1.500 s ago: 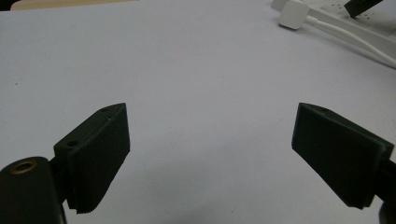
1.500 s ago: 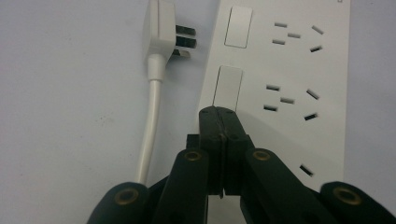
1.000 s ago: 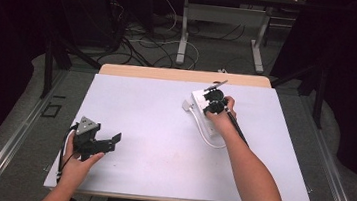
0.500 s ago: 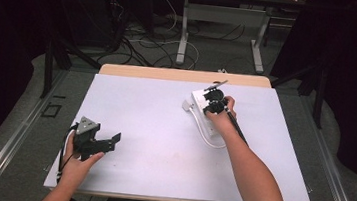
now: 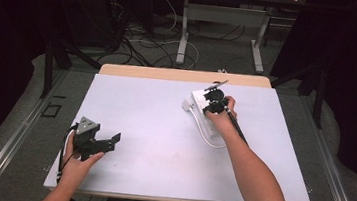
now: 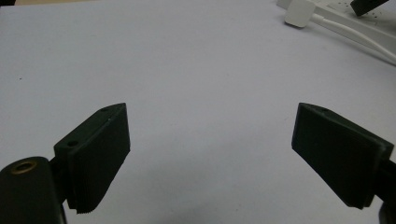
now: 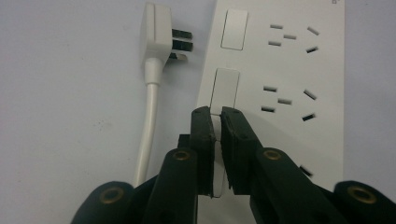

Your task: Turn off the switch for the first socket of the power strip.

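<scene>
While the hands sit where they were a second ago in the high view, the right gripper [image 5: 215,100] hangs over the white power strip [image 5: 201,103] at the far right of the table [image 5: 154,118], with the plug [image 5: 187,104] lying just beside the strip's left edge and its cord [image 5: 208,136] looping back toward the person. The left gripper [image 5: 104,140] rests near the front left corner, well apart from all that. In the left gripper view its jaws stand wide open over bare table, nothing between them, and the plug [image 6: 299,13] and strip [image 6: 359,23] show far off at the top right. In the right gripper view the right gripper [image 7: 218,116] points down at the strip [image 7: 299,93], tips at the lower rocker switch [image 7: 225,91]; the jaws are nearly closed with a thin gap, and they have just been opening a little, with nothing gripped between them, only the switch showing through the gap. The plug [image 7: 158,35] lies unplugged, prongs toward the strip. That slight release suggests the press on the switch is finishing, so plugging in likely comes next.
</scene>
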A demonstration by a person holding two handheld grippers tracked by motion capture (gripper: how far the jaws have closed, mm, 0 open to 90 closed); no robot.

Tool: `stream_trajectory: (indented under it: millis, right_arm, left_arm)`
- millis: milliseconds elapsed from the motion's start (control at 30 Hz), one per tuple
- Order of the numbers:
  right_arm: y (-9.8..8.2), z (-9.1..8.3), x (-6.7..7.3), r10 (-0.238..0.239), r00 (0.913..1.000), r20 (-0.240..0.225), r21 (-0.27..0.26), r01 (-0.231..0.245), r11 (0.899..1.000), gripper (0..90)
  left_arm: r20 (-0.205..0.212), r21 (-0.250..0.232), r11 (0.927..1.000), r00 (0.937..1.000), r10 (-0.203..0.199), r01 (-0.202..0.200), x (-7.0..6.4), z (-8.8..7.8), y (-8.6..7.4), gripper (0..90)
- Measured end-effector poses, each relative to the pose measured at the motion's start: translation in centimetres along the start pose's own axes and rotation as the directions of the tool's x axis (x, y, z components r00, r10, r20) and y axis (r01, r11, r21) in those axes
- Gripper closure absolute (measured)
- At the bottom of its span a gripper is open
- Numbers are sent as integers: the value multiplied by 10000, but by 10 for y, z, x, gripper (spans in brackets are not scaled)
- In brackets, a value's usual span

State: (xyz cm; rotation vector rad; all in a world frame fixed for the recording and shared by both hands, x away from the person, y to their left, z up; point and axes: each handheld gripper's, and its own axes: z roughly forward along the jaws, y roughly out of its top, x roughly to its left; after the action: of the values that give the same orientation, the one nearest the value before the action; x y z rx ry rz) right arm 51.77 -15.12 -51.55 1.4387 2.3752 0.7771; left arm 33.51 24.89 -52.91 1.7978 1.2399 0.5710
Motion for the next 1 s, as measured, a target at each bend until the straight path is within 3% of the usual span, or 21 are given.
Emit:
stream_trajectory:
  millis: [267, 533, 567, 600, 1000]
  right_arm:
    - [0, -5, 2, 21, 9999, -160, -330, -26, 9995, 707]
    - [0, -9, 5, 0, 9996, -296, -391, -11, 9992, 594]
    - [0, -10, 6, 104, 9996, -275, -217, -110, 9997, 582]
    - [0, -10, 6, -106, 9993, -345, -232, 98, 9997, 572]
    - [-7, -24, 18, -518, 9979, -394, -435, 501, 9978, 446]
  left_arm:
    - [6, 36, 10000, 10000, 28, -28, -1, 1, 1, 112]
    - [49, 74, 10000, 10000, 34, -34, -1, 2, 1, 112]
    - [48, 65, 10000, 10000, 37, -37, -1, 2, 1, 112]
    - [46, 0, 10000, 10000, 29, -29, -1, 2, 1, 112]
    - [49, 28, 10000, 10000, 39, -40, -1, 2, 1, 112]
